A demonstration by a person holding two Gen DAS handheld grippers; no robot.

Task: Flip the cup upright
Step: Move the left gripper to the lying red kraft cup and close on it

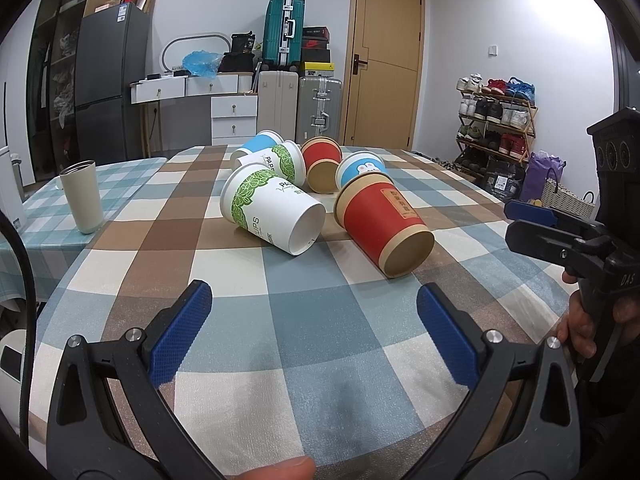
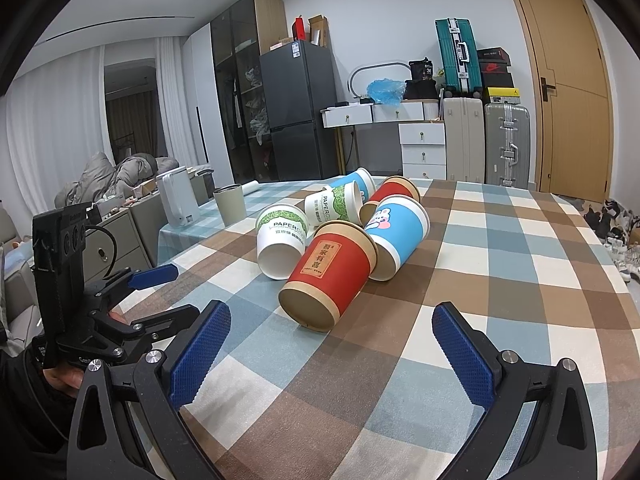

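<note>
Here the checked surface carries a cluster of six paper cups, every one lying on its side; none has yet been stood upright, so the task appears wholly undone. Nearest the camera lie the large red cup, its kraft base turned toward the viewer, and the white leaf-printed cup, touching or nearly touching it on the left. Behind these rest a second leaf-printed cup, a second red cup, a blue cartoon cup and a blue-banded cup, packed against one another. A beige tumbler stands upright well apart at left. The left gripper and right gripper both hover short of the cluster with jaws spread wide, grasping nothing. Judged from this, approach and first grasp remain, probably on the near red cup.
</note>
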